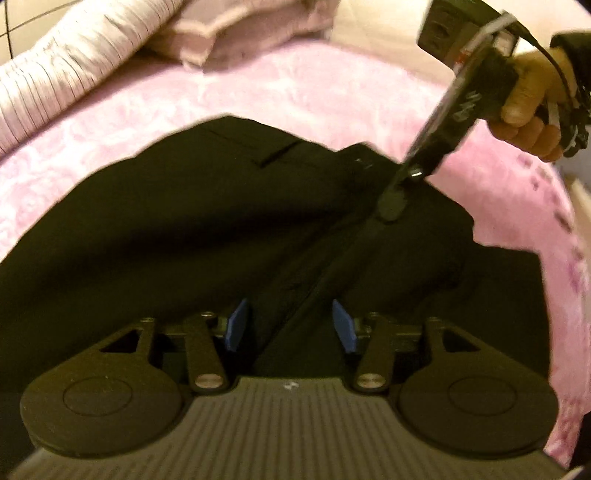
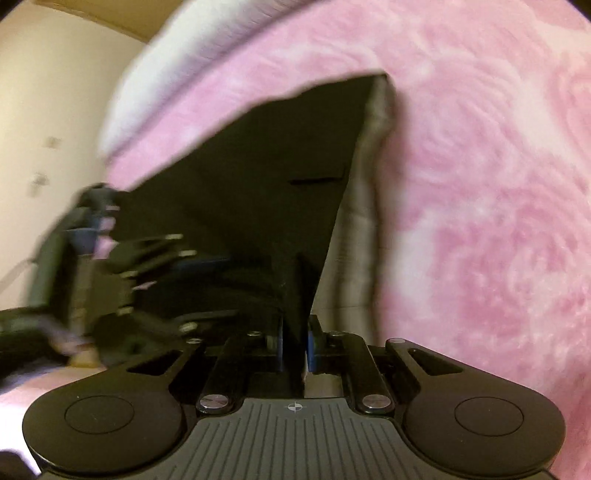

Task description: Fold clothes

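A black garment lies on a pink patterned blanket; a slit pocket shows near its far edge. My left gripper is open just above the cloth, blue pads apart, with a raised fold of the garment running between them. My right gripper is shut on a fold of the black garment and lifts it taut. In the left wrist view the right gripper reaches down onto the garment from the upper right, held by a hand. The left gripper shows blurred at the left of the right wrist view.
A pale ribbed quilt and a folded beige cloth lie at the far edge of the bed. A cream wall is to the left in the right wrist view. The garment's pale lining shows along its right edge.
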Available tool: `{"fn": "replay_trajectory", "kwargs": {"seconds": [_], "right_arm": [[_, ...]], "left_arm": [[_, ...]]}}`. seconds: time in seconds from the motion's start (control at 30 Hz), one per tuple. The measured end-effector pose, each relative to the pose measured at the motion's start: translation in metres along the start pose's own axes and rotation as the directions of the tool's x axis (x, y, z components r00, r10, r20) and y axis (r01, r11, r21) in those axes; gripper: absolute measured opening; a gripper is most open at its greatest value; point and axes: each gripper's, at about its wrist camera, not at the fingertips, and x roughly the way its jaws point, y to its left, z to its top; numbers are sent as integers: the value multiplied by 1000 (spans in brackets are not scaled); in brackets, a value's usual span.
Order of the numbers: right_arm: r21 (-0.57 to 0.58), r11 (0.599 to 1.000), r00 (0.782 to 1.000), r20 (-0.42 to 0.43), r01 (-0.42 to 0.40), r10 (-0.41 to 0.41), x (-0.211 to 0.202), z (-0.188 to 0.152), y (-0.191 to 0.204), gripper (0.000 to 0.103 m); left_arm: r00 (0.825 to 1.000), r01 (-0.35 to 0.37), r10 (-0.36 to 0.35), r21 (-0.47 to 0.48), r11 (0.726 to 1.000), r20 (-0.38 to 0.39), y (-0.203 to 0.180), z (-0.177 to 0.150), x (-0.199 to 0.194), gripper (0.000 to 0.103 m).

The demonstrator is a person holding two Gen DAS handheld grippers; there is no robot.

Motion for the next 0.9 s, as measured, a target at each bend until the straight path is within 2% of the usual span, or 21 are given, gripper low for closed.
{"fn": "replay_trajectory", "kwargs": {"seconds": [0.07, 0.17, 0.23, 0.33, 0.43, 0.5, 0.57, 0.6, 0.67, 0.73, 0.77, 0.83, 0.9], "right_arm": [[4, 999, 999, 26, 39, -39, 16, 2, -5, 11], [-12, 998, 996, 62, 64, -63, 19, -1, 0, 11], [-8, 996, 996, 36, 85, -84, 17, -8, 5, 11], [-31, 991, 990, 60, 129, -127, 12, -19, 13, 12], [-38, 977, 972, 113, 210, -205, 6, -22, 23, 27], [-70, 958, 956, 117, 278, -269, 6, -23, 36, 37], [-134, 919, 926, 135, 370, -353, 5, -24, 55, 38], [-168, 892, 905, 154, 420, -397, 4, -28, 64, 39], [-233, 816, 848, 196, 528, -493, 4, -33, 90, 40], [-309, 734, 796, 258, 605, -547, 8, -40, 124, 41], [-332, 715, 789, 275, 615, -550, 13, -42, 143, 42], [-351, 730, 809, 291, 587, -511, 27, -45, 177, 42], [-376, 731, 821, 302, 570, -485, 51, -48, 215, 44]], "left_arm": [[1000, -14, 14, 7, 1000, -7, -2, 1, -3, 44], [999, -35, 36, -24, 999, 19, -1, -4, -26, 44], [998, -62, 64, -55, 997, 26, 1, -14, -44, 44], [991, -129, 132, -127, 984, 18, 10, -37, -78, 44], [973, -229, 232, -203, 952, -13, 20, -69, -123, 44], [951, -308, 305, -231, 923, -49, 27, -96, -155, 44], [916, -402, 387, -251, 881, -108, 37, -127, -189, 44], [898, -439, 418, -256, 861, -136, 42, -142, -205, 44], [859, -511, 478, -238, 826, -187, 54, -173, -236, 44], [822, -563, 521, -199, 802, -228, 72, -205, -264, 44], [806, -583, 538, -178, 793, -246, 82, -222, -277, 44], [778, -613, 565, -134, 779, -274, 106, -255, -299, 44], [760, -624, 583, -72, 778, -285, 139, -288, -315, 44]]}}
